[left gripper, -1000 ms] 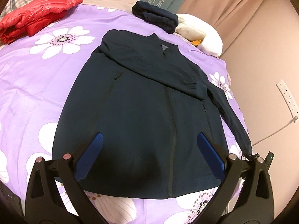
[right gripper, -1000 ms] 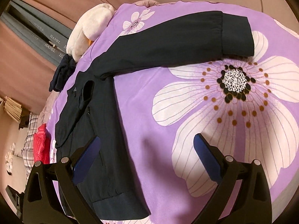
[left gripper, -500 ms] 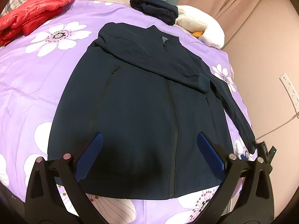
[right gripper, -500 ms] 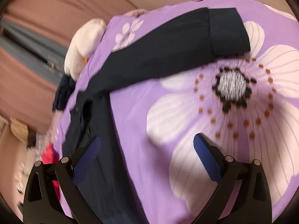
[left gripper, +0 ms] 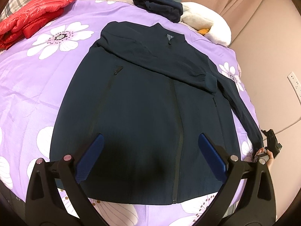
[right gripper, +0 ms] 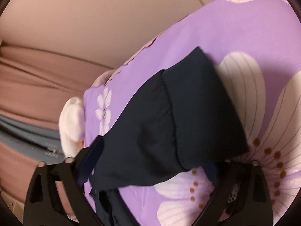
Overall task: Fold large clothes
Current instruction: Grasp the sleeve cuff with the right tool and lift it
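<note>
Right fingers [right gripper: 150, 162] closing around sleeve cuff [right gripper: 203, 116] | left fingers [left gripper: 150, 158] apart | jacket [left gripper: 143, 103] collar pointing away, lengthwise

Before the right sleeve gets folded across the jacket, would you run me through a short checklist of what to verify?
1. Left sleeve already folded across the chest: ok.
2. Navy jacket lying flat, zipped, on the purple bedspread: ok.
3. Right sleeve between the right gripper fingers: ok; the jaws are closing around it near the cuff.
4. Firm pinch on the right sleeve: cannot tell; the view is blurred.
5. Left gripper clear of the fold path: not ok; it hovers open over the lower front.
6. Landing area on the chest free of other items: ok.
</note>
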Demonstrator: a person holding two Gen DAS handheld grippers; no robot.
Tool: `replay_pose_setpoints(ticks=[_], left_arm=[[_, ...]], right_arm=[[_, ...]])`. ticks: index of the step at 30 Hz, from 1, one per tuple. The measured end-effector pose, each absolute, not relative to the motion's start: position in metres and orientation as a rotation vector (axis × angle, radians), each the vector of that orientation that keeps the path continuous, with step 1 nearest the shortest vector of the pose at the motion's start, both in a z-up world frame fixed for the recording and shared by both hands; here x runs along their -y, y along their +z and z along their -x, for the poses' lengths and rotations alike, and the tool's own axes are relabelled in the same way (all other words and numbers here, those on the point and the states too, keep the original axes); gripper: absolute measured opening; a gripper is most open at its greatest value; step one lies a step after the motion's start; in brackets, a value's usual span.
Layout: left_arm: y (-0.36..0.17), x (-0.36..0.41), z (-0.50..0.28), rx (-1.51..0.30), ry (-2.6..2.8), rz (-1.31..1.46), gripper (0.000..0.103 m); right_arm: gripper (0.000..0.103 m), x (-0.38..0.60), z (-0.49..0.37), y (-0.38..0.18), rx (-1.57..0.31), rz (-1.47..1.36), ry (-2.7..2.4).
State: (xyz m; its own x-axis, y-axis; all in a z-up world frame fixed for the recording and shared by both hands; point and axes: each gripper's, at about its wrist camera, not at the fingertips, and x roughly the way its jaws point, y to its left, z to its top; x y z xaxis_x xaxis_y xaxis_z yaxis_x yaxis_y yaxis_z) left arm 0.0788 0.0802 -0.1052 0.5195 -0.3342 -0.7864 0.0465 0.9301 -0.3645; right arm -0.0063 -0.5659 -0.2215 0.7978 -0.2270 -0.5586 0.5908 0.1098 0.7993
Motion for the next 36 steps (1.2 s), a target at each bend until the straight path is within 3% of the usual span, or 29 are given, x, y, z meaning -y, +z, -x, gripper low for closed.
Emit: replay_pose_setpoints(ticks=[3, 8, 18, 24, 29, 34, 35, 36], left_arm=[[-0.108, -0.082, -0.08, -1.011, -0.223, 0.319, 0.101], [-0.12, -0.089, -0.084, -1.038, -0.201, 0.328, 0.101], [-0.136, -0.098, -0.094, -1.058, -0.19, 0.342, 0.101], [-0.147, -0.107, -0.104, -1.079, -0.19, 0.378, 0.101], [-0.151, -0.122, -0.106, -1.075, -0.173, 0.41, 0.101], [-0.158, -0.144, -0.107, -1.078, -0.137, 0.446, 0.101], [-0.16, -0.147, -0.107, -1.082, -0.13, 0.451, 0.101], [-0.161, -0.149, -0.108, -1.084, -0.122, 0.454, 0.101]], right_arm=[[0.028, 0.572, 0.005, -0.234, -0.377, -1.345, -0.635], [0.018, 0.572, 0.001, -0.224, -0.392, -1.286, -0.6], [0.017, 0.525, -0.064, -0.093, -0.343, -0.848, -0.438], [0.017, 0.427, -0.15, -0.015, -0.396, -0.516, -0.287], [0.017, 0.308, -0.22, 0.013, -0.449, -0.238, -0.139], [0.018, 0.18, -0.279, -0.006, -0.569, -0.01, 0.035], [0.02, 0.15, -0.291, -0.019, -0.608, 0.039, 0.067], [0.035, 0.136, -0.295, -0.028, -0.632, 0.065, 0.085]])
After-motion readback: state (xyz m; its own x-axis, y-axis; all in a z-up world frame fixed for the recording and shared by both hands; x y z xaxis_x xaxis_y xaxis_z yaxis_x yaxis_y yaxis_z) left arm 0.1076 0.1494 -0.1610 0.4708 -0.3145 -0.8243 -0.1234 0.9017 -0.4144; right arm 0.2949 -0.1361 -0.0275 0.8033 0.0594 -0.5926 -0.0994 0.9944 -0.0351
